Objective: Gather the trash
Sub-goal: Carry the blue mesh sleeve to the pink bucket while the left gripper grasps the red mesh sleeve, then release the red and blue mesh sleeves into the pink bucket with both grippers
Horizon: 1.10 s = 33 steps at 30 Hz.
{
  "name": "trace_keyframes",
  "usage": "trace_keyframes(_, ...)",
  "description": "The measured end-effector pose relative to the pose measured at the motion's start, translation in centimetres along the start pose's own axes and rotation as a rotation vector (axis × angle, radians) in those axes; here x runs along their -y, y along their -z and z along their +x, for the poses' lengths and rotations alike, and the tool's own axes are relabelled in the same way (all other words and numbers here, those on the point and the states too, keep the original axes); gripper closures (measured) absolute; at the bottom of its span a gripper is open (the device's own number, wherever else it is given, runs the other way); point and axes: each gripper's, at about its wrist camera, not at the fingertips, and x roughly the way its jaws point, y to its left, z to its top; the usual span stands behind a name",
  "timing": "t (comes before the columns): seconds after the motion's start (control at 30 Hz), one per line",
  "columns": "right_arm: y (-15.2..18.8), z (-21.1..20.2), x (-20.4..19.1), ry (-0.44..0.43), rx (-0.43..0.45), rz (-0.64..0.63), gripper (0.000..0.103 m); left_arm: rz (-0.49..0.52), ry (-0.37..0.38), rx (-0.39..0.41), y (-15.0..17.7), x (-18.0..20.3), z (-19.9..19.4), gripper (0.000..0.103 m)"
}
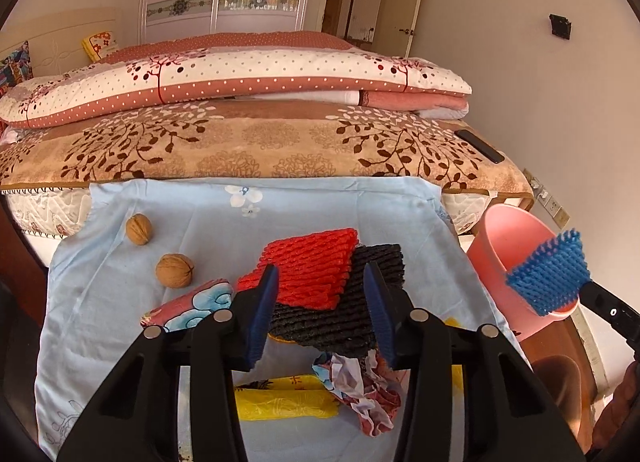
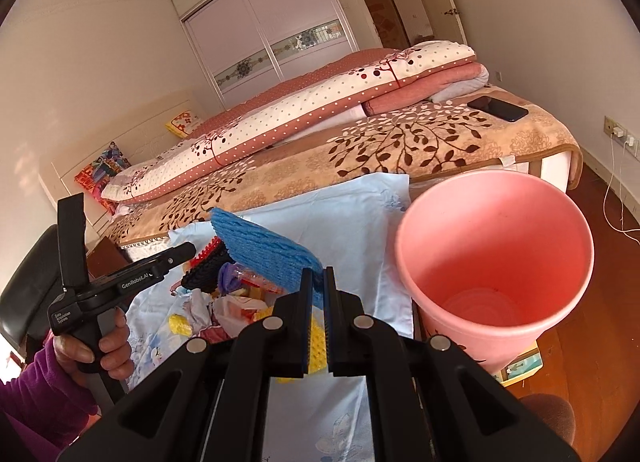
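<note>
Trash: pile on the light blue cloth [image 1: 120, 302] that covers the desk, just left of the pink bin [image 2: 496, 262]
Left hand-held gripper [image 1: 324, 290]: jaws apart, nothing pinched, over the pile; red foam net [image 1: 316, 266] and black foam net [image 1: 360, 302] show between the fingers; can't tell if the pads touch them
Right hand-held gripper [image 2: 318, 302]: clenched on the blue foam net [image 2: 264, 250], net held up off the cloth, just left of the bin rim
Crumpled wrapper [image 1: 364, 394]: nearest piece, under the left fingers, left of the bin
Yellow wrapper [image 1: 280, 398]: beside the crumpled one, farther left of the bin
Red and blue packet [image 1: 192, 302]: flat on the cloth, left of the black net, well left of the bin
Walnuts: one [image 1: 175, 270] just past the packet, second [image 1: 139, 229] farther back, both well left of the bin
Pink bin: upright, open, beside the cloth's right edge; inside looks bare
Person's hand [image 2: 100, 346]: purple sleeve [image 2: 36, 394], wrapped on the left gripper handle, far left of the bin
Bed [image 1: 240, 150]: behind cloth and bin, brown leaf-print blanket, folded quilt [image 1: 240, 74] on top
Phone [image 2: 498, 108]: dark, flat on the blanket, behind the bin
</note>
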Motion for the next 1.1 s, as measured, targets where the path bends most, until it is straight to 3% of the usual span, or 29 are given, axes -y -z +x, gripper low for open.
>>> trace_keyframes(0.17, -0.7, 1.2, 0.8, 0.018, -0.018, 0.014, 0.098, -0.030, 0.023, -0.098, 0.5, -1.1, 2.7, 0.081)
trace_keyframes(0.33, -1.3, 2.0, 1.3, 0.028, -0.025, 0.024, 0.098, -0.052, 0.027, -0.103, 0.5, -1.7, 2.6, 0.095)
trace_keyframes(0.5, -2.1, 2.3, 1.8, 0.039, -0.014, 0.026, 0.098, -0.065, 0.009, -0.083, -0.8, -1.7, 1.6, 0.098)
trace_keyframes(0.7, -3.2, 1.7, 3.1, 0.067, 0.024, 0.049, 0.098, -0.043, 0.051, -0.013, -3.4, 0.2, -1.0, 0.098)
trace_keyframes(1.1, -3.2, -0.3, 8.3, 0.248, 0.057, 0.114, 0.098, 0.132, 0.322, -0.006, -4.8, 12.3, -1.3, 0.098)
